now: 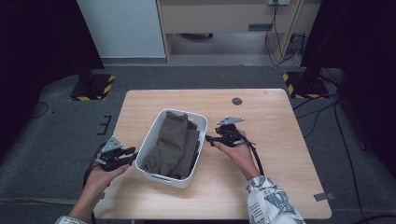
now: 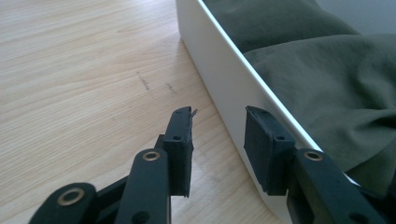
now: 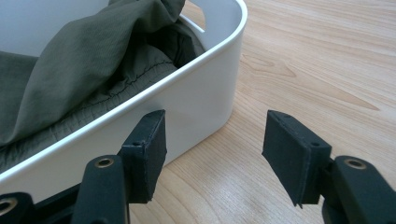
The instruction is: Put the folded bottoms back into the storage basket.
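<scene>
Left gripper (image 1: pixel 132 156), held in the left hand (image 1: pixel 100 175) at the table's near left edge, jaws apart with nothing between them; pointed toward the long left wall of the white basket (image 1: pixel 147 144), just short of it. In the left gripper view, left gripper (image 2: pixel 217 140) hanging low over the wood, one black pad on the table side, the other in front of the basket (image 2: pixel 219 79) wall; contact with that wall impossible to tell. Beyond the rim, olive cloth (image 2: pixel 327 79) heaped inside.

Right gripper (image 1: pixel 208 138), held in the right hand (image 1: pixel 236 151) at the basket's right side, grey three-cornered plate on top, cable trailing back along the forearm to a patterned sleeve (image 1: pixel 271 203). Jaws wide apart, empty. In the right gripper view, right gripper (image 3: pixel 212 140) near a rounded corner of the basket (image 3: pixel 205 93): one pad in front of the white wall, the other over bare table (image 3: pixel 317 56), no grip on the rim.

Basket in the middle of the wooden table (image 1: pixel 275 116), set slightly askew, resting flat. Olive cloth (image 1: pixel 175 142) crumpled inside, filling most of the interior, an elastic gathered hem visible on the cloth (image 3: pixel 79 70) in the right gripper view. Small dark round disc (image 1: pixel 237 101) on the table's far side, well apart from the basket. Grey carpet around the table.
</scene>
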A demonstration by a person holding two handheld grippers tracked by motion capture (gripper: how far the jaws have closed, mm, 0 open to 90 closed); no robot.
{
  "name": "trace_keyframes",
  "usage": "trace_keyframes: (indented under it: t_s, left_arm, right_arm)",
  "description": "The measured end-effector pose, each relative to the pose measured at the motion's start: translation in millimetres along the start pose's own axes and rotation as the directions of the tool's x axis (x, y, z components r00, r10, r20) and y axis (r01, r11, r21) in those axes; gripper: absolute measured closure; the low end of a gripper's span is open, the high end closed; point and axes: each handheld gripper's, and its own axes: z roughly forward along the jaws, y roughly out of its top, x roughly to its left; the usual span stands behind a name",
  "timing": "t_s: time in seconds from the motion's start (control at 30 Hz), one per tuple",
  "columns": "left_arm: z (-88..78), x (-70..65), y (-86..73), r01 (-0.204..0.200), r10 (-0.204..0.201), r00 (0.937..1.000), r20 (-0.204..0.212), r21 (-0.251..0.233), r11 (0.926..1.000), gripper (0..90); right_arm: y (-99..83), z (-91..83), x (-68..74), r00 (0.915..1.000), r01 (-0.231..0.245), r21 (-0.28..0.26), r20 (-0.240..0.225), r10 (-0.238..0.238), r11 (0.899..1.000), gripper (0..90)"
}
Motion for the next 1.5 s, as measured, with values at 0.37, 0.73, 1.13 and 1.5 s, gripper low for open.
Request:
trace_keyframes:
  t_s: [0.37, 0.73, 1.13, 1.5]
  left_arm:
    - [8.9, -21.9, 2.9, -0.03, 0.029, 0.9986, 0.044, 0.008, 0.9995, 61.6]
    - [15.3, -33.7, 4.9, -0.045, 0.044, 0.9965, 0.071, 0.014, 0.9989, 60.7]
    - [17.5, -30.0, 8.7, -0.063, 0.062, 0.9979, 0.017, 0.028, 0.9976, 42.3]
    - [22.9, -15.9, 16.1, -0.036, 0.039, 0.9984, -0.041, 0.07, 0.9969, 23.1]
  right_arm:
    - [0.9, -5.2, -7.8, 0.9997, -0.017, 0.002, 0.02, 0.017, 1.0, 38.3]
    - [-0.2, -6.4, -14.3, 0.9995, -0.015, 0.021, 0.03, 0.014, 1.0, 38.0]
    - [1.3, -8.6, -16.8, 0.9989, -0.011, 0.029, 0.047, 0.01, 1.0, 31.8]
    - [-0.1, -13.5, -25.7, 0.9932, -0.041, 0.063, 0.111, 0.034, 0.997, 19.6]
